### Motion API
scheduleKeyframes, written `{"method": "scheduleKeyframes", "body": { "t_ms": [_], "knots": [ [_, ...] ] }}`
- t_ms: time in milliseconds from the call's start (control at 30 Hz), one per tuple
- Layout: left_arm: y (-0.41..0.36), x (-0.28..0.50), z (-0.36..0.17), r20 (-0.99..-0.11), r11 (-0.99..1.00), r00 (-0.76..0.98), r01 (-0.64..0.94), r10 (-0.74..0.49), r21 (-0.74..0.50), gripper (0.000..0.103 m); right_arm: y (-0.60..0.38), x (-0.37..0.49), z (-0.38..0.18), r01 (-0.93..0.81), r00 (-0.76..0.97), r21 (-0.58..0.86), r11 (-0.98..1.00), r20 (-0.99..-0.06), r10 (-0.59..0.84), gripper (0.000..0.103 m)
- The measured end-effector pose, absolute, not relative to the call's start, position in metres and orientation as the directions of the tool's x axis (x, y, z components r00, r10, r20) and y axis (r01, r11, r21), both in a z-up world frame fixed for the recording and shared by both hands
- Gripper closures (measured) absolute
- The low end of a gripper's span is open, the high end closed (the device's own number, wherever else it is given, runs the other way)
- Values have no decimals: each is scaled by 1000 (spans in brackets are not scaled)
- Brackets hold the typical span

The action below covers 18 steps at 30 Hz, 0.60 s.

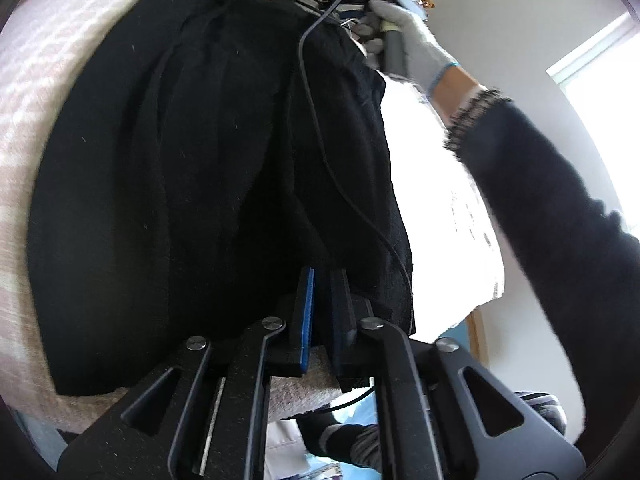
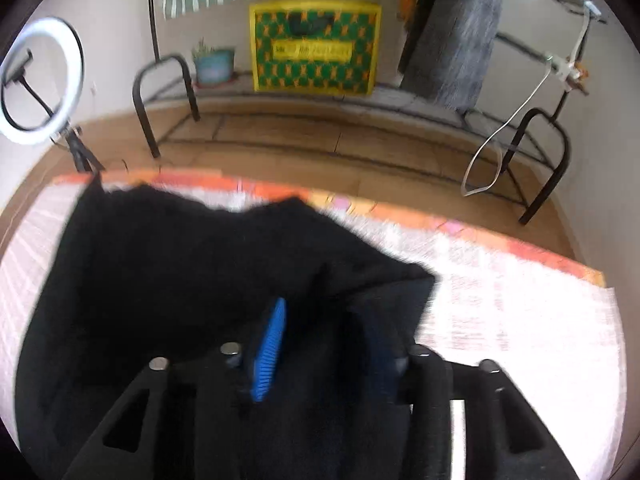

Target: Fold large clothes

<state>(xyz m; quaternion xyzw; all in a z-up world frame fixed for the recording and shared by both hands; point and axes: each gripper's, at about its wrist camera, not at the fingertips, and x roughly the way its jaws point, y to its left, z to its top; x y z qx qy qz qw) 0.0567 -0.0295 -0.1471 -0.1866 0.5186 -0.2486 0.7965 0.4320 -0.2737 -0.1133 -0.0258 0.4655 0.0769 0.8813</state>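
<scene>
A large black garment lies spread on a pale pink-white woven cover, with long creases running down it. My left gripper sits at the garment's near edge; its jaws stand a narrow gap apart and I see no cloth pinched between them. In the right wrist view the garment is bunched and blurred. My right gripper is open, with loose black cloth lying between its blue pads. A gloved hand with a dark sleeve holds the right gripper over the garment's far end.
The cover has an orange border, with wooden floor beyond. A black metal rack carries a yellow-green crate and a potted plant. A ring light stands at the left. Grey clothes hang at the right.
</scene>
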Motion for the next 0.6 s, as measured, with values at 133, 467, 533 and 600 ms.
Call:
{"method": "scheduleKeyframes", "body": {
  "t_ms": [133, 467, 533, 600],
  "knots": [
    [-24, 50, -134, -724, 816, 379, 217, -577, -536, 84, -304, 386, -59, -162, 600, 108, 981, -779, 185, 58],
    [-29, 42, -130, -732, 839, 409, 265, -544, -475, 84, -352, 227, 22, -187, 611, 226, 956, -735, 294, 56],
    [-39, 41, -130, -736, 831, 386, 286, -556, -477, 84, -354, 201, 12, -178, 578, 244, 953, -758, 301, 51],
    [-52, 35, -131, -735, 822, 370, 308, -568, -480, 71, -354, 178, -3, -171, 548, 250, 953, -780, 303, 50]
  ]
}}
